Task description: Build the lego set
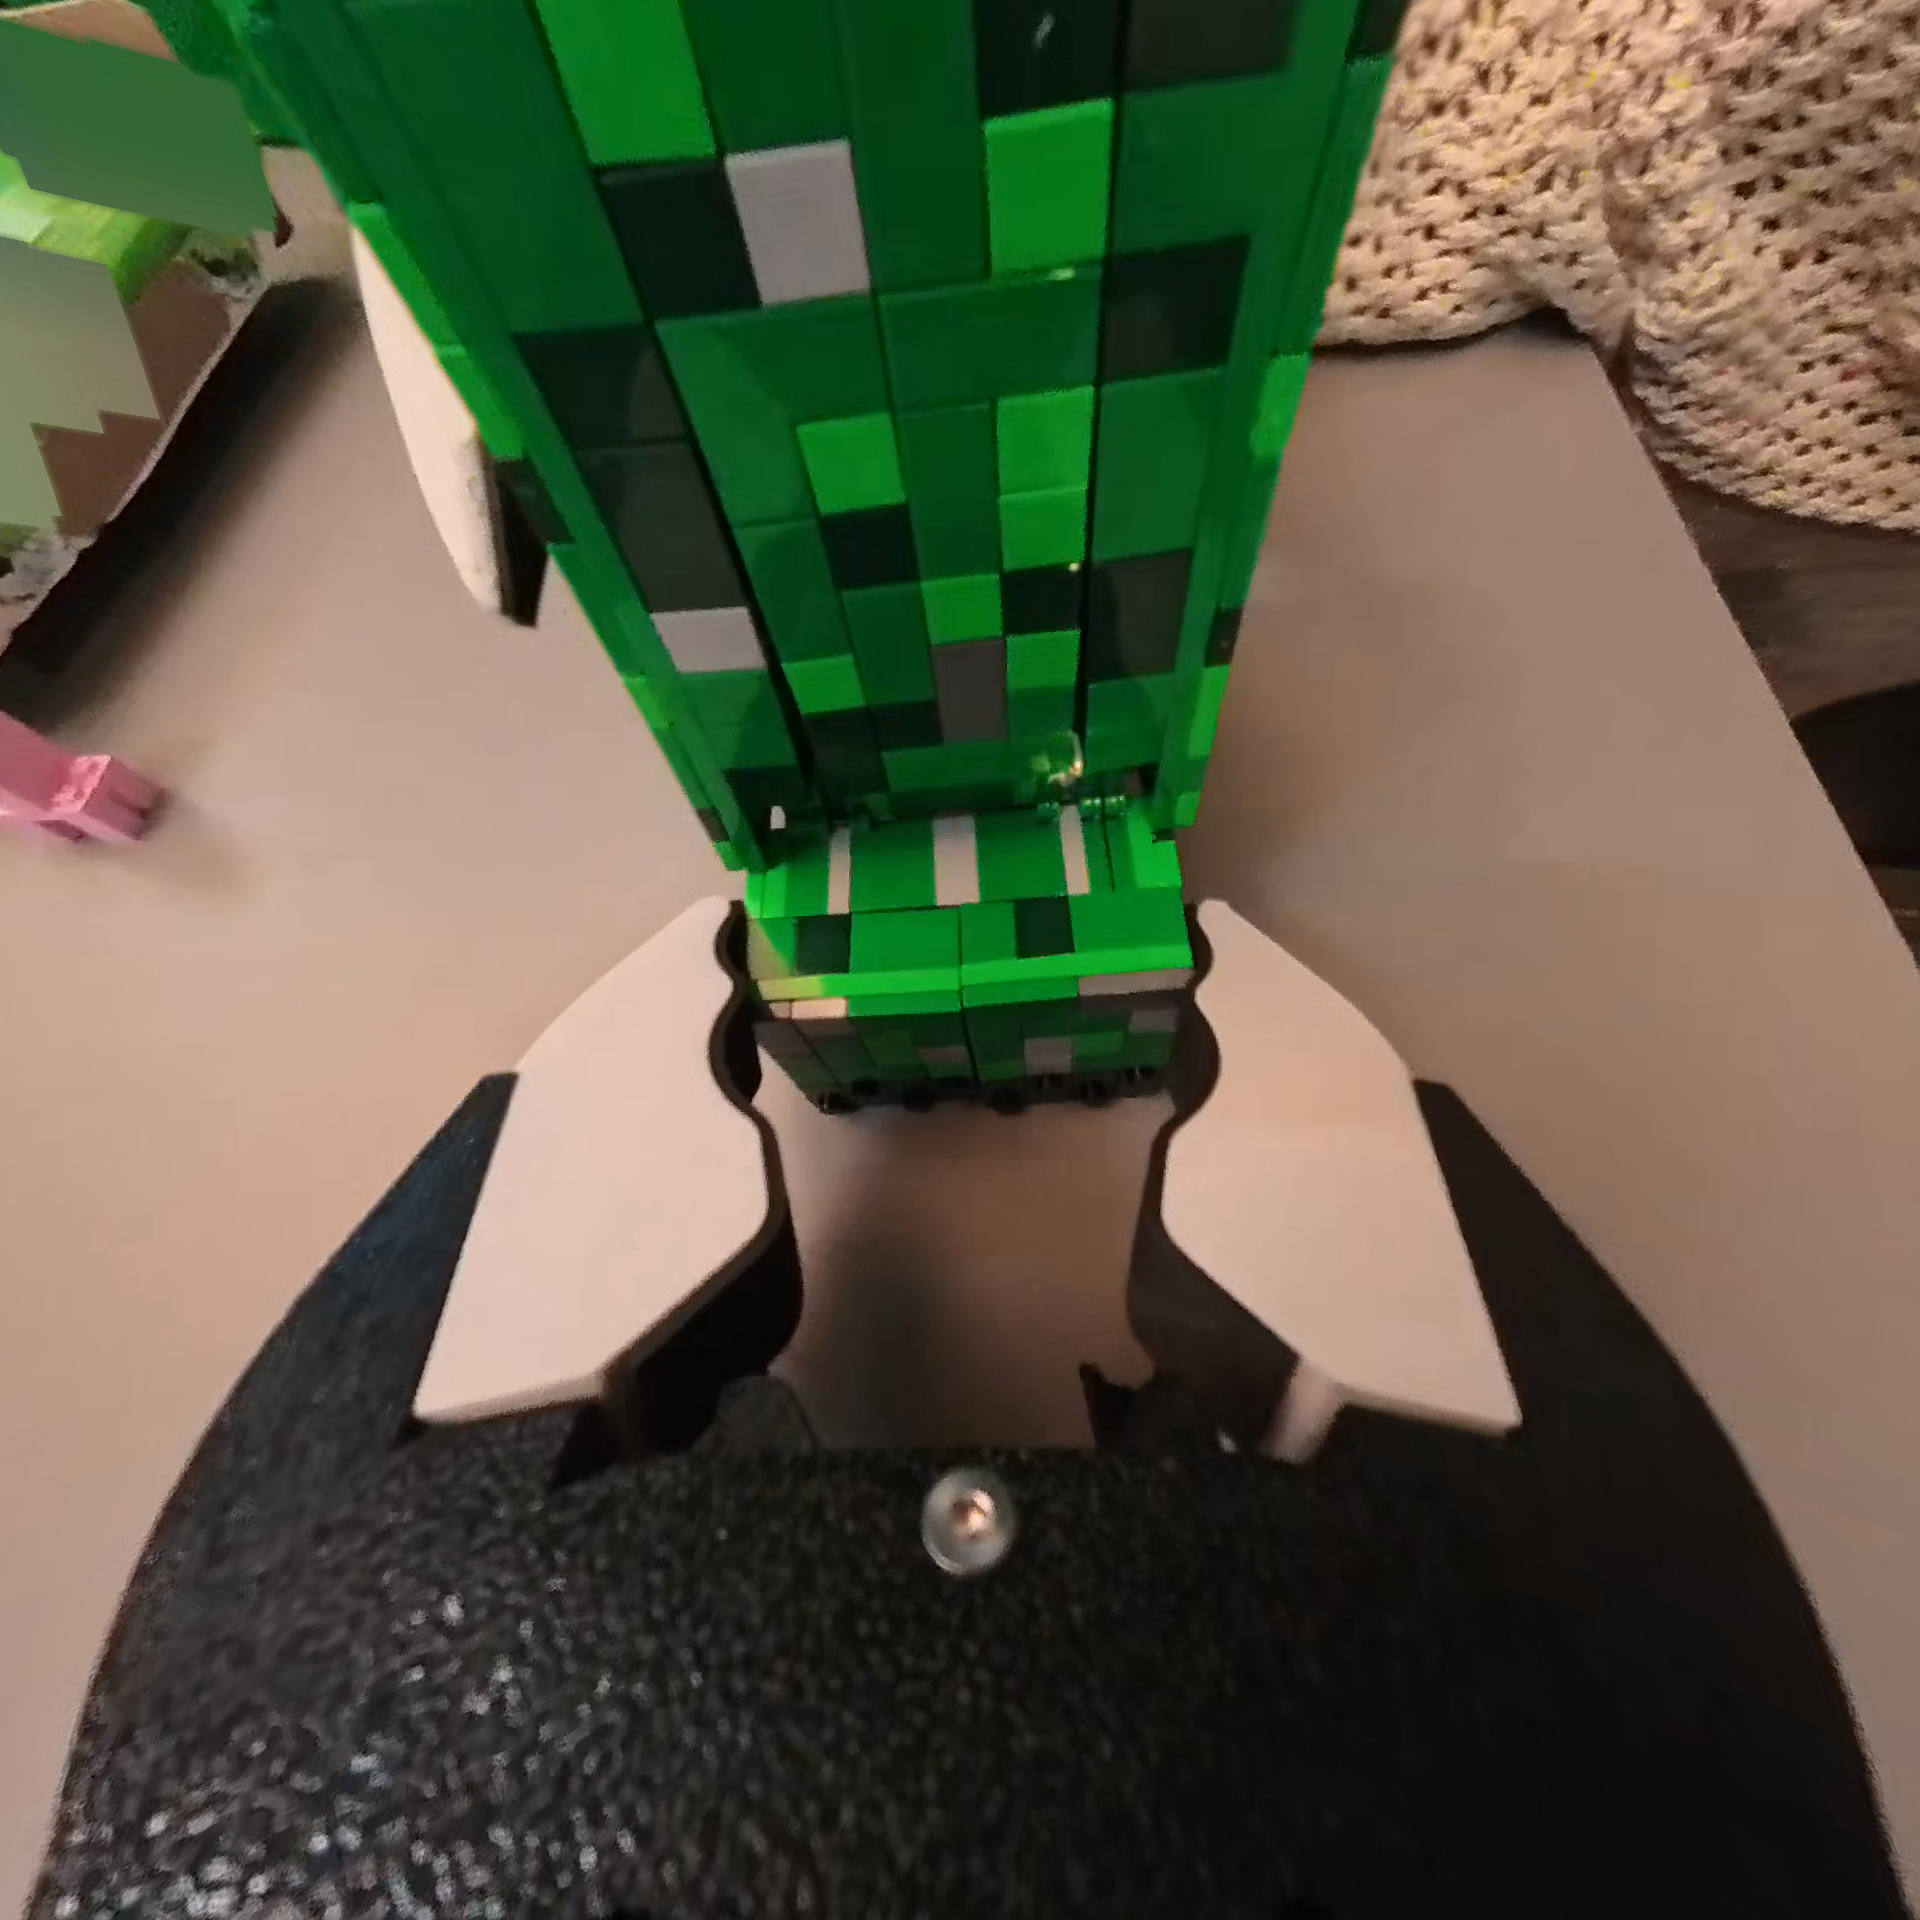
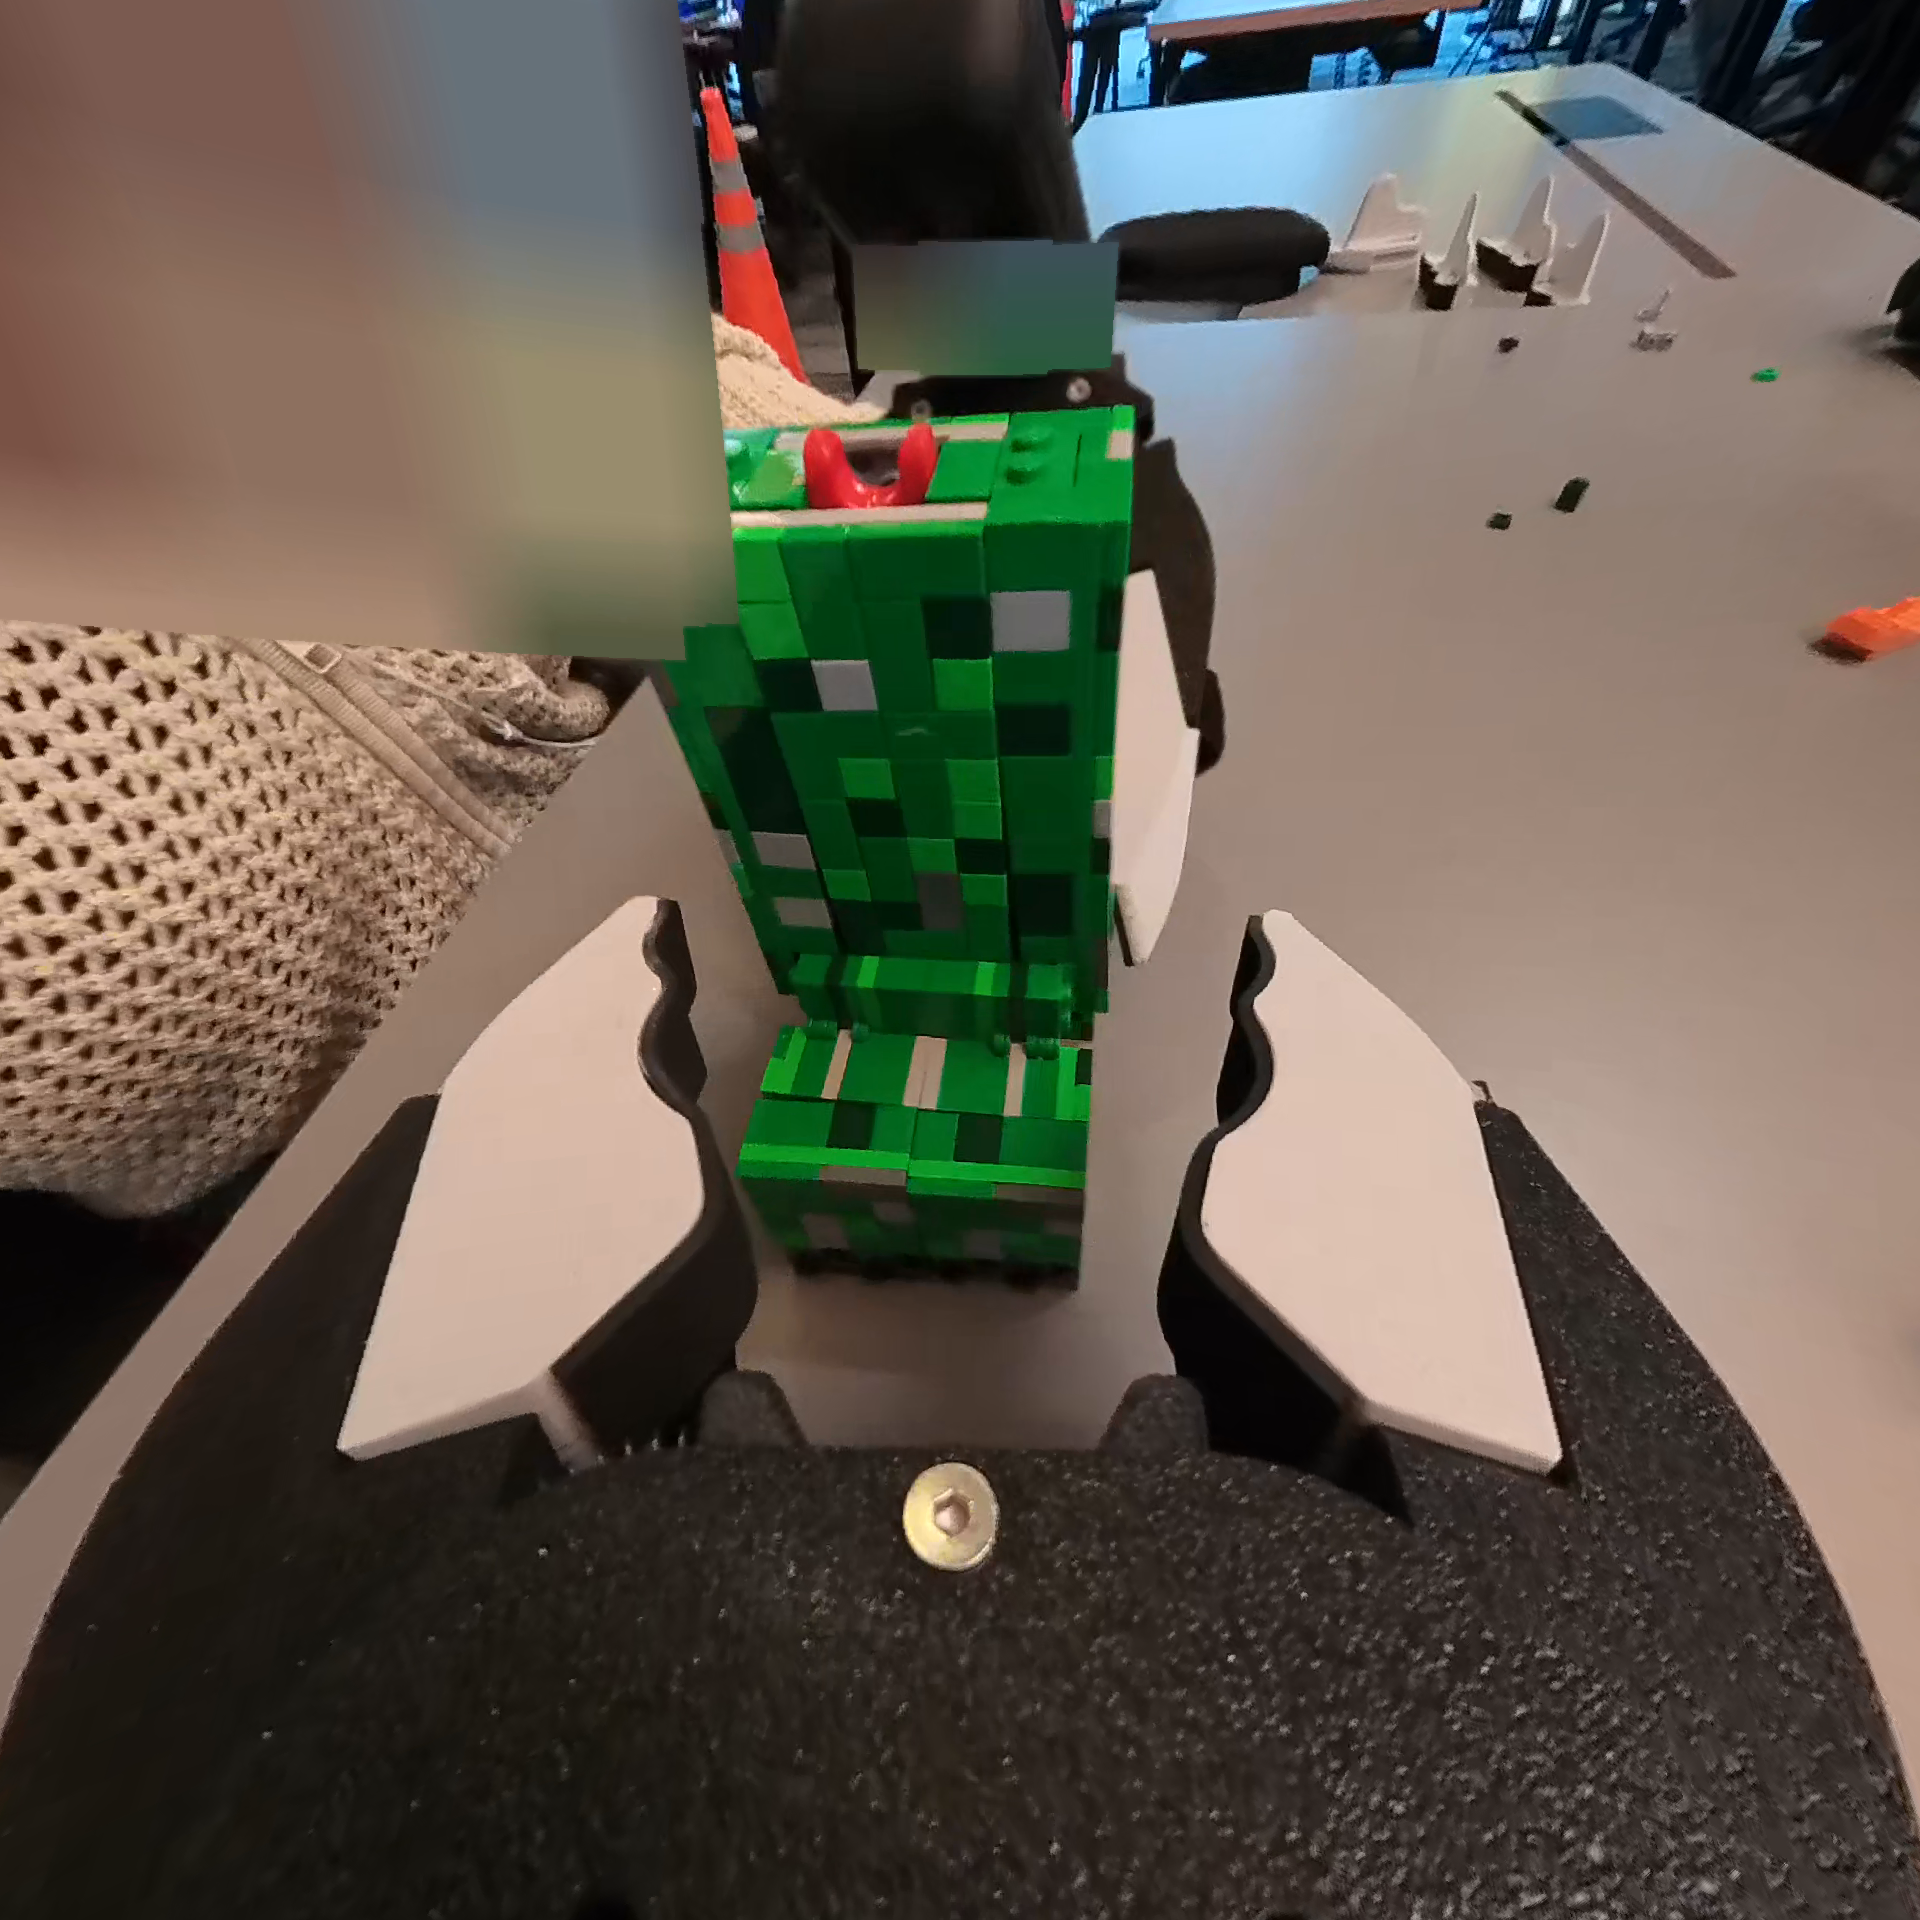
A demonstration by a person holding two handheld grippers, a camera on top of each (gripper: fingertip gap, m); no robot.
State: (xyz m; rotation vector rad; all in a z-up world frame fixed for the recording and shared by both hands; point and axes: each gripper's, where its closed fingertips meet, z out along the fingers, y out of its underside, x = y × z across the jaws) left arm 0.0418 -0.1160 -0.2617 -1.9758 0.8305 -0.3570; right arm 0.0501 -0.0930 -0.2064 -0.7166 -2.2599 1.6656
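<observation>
Lego figure (image 1: pixel 935 499) — left gripper (image 1: pixel 966 997) clamps its foot.

We see warm, rather dim indoor light in the left wrist view, and the surface (image 1: pixel 364 935) looks beige-pink there. The whole picture is softly blurred, most at 9 o'clock, where the pink piece (image 1: pixel 73 795) is smeared. Small glare spots sit on the green model (image 1: pixel 914 468), and a short dark shadow lies under its foot. In the right wrist view the light is cooler and brighter, and the surface (image 2: pixel 1455 779) looks grey. This picture is sharper; the far background at 12 o'clock is soft. Both views bend strongly at the edges, with dark corners at 5 and 7 o'clock.
</observation>
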